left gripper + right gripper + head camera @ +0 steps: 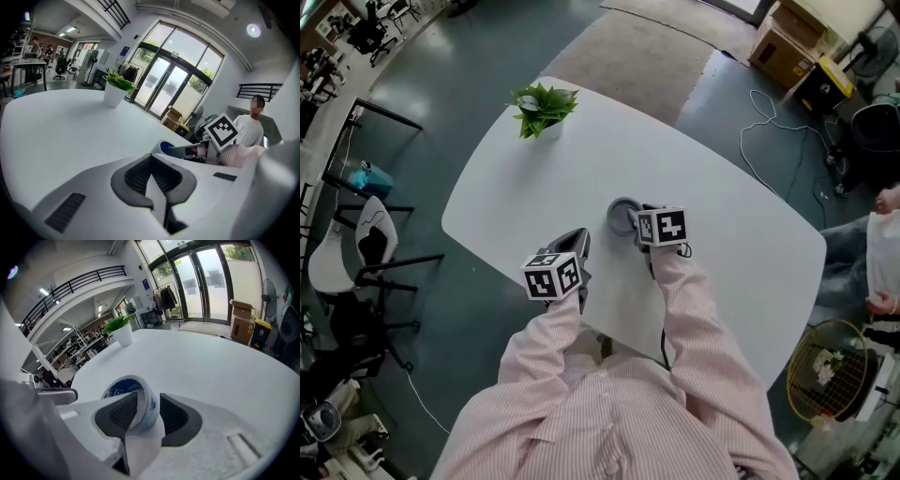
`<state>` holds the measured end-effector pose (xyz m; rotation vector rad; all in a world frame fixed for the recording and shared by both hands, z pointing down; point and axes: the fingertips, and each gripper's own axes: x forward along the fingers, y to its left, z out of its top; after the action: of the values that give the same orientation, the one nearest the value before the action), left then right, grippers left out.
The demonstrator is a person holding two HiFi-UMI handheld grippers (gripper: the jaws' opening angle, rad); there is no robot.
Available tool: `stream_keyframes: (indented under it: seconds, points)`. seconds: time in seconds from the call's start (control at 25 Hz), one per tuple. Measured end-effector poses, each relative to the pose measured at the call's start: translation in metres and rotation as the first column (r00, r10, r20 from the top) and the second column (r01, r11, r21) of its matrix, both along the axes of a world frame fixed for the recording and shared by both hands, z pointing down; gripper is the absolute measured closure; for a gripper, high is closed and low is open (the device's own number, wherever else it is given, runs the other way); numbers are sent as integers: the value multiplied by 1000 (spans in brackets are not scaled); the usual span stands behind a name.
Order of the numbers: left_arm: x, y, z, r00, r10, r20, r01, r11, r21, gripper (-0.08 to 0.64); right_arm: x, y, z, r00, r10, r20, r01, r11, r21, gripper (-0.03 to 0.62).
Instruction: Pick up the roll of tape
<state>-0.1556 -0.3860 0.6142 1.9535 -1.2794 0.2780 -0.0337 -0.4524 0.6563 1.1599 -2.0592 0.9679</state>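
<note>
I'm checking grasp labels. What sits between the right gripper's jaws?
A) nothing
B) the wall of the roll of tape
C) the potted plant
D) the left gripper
B: in the right gripper view, the right gripper has one pad inside the core of the roll of tape and the other on its outer side.

1. White desk (722,206).
2. Pale roll of tape (149,405), blue print inside.
3. Grey left claw (151,165) and right claw (147,404), dark pads (123,412), black-and-white marker cubes (551,275).
4. Pink-striped sleeves (694,328).
5. Green plant (542,105), white pot (114,95).
</note>
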Motion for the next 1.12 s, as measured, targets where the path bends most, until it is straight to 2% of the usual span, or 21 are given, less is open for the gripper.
stream_keyframes:
  seconds: [0.36,0.6,0.88,1.12]
  points:
    - [6,-5,10,1000,18,0,-18,999,-28,558,4,-7,7,998,7,-57,-8,1000,-17,503]
    - [6,-5,8,1000,20,2,-20,1000,-18,558,6,-5,6,997,5,-73,-6,1000,-12,509]
    - [8,-3,-4,1000,25,5,-25,999,21,558,11,1,-10,999,27,-19,-26,999,42,509]
    - [10,0,-25,999,47,9,-47,996,81,558,9,7,-38,995,44,85,-55,990,128,509]
